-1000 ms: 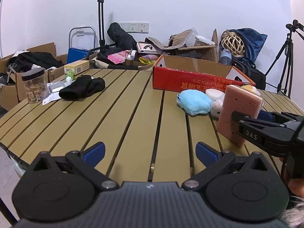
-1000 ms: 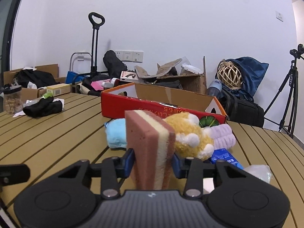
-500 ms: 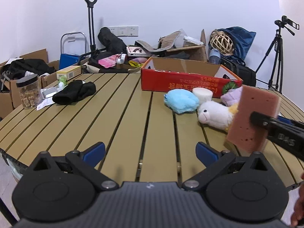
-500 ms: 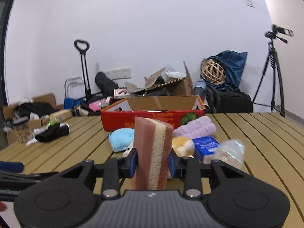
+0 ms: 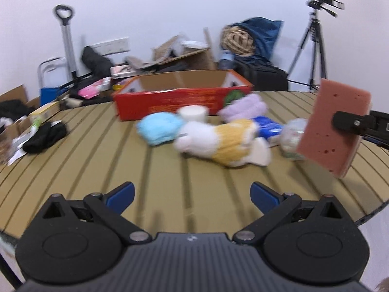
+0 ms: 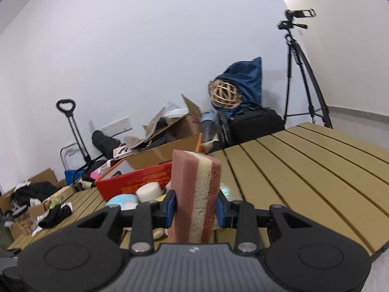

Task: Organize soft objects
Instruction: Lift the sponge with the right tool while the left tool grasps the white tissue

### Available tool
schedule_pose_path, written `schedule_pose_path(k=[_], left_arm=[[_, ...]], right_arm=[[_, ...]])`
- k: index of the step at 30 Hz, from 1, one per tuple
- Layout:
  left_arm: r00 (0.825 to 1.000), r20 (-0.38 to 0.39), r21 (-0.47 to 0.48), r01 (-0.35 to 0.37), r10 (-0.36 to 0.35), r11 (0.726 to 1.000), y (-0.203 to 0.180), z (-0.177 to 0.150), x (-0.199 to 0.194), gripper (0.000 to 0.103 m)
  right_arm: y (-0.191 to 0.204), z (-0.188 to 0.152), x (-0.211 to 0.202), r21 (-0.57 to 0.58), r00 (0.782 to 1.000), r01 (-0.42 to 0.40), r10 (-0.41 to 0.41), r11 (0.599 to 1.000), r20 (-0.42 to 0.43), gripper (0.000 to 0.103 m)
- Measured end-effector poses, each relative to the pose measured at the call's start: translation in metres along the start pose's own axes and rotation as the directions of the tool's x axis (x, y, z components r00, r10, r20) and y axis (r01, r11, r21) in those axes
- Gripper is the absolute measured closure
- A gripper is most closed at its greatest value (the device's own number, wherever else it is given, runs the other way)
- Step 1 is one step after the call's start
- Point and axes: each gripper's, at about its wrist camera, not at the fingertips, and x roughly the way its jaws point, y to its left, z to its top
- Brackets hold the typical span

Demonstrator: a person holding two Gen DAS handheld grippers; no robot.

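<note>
My right gripper (image 6: pixel 195 208) is shut on a pink and cream layered sponge (image 6: pixel 196 194), held upright above the table. In the left wrist view that sponge (image 5: pixel 333 131) hangs at the right, clamped by the right gripper's finger (image 5: pixel 352 123). My left gripper (image 5: pixel 192 193) stands open over the slats, holding nothing. Ahead lie a white and yellow plush toy (image 5: pixel 223 143), a blue fluffy object (image 5: pixel 159 127), a lilac fluffy one (image 5: pixel 244 107) and a white roll (image 5: pixel 193 113). Behind them sits the red cardboard box (image 5: pixel 175 101), open at the top.
A black cloth (image 5: pixel 45 135) lies at the table's left. A blue packet (image 5: pixel 267 125) and a crumpled clear plastic item (image 5: pixel 293 138) sit by the plush. Behind the slatted table (image 6: pixel 304 160) are boxes, bags, a trolley handle (image 6: pixel 70 119) and a tripod (image 6: pixel 299 73).
The right gripper has lifted the sponge higher and tilted upward to the right. The left wrist view has swung right, bringing the plush toys toward the centre.
</note>
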Motion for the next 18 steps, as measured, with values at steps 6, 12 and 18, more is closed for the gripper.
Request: schedule_pose_path(k=[6,12,18], left_arm=[[0.998,-0.024,0.068,0.052,-0.050,0.996,-0.049,0.012,0.023,0.000],[0.997,-0.054,0.041,0.051,-0.049,0.998,-0.065,0.029,0.049,0.006],[0.991,-0.129,-0.004,-0.022,0.021,1.000,-0.080,0.045,0.084,0.017]], right_arm=[[-0.030,0.009,-0.001,0.058,1.000,-0.005,0.004,0.998,0.010,0.071],[-0.053,0.014,0.002,0.099,0.999,0.023,-0.027,0.995,0.032,0.071],[-0.070,0.016,0.014,0.134,0.999,0.023,-0.027,0.991,0.025,0.071]])
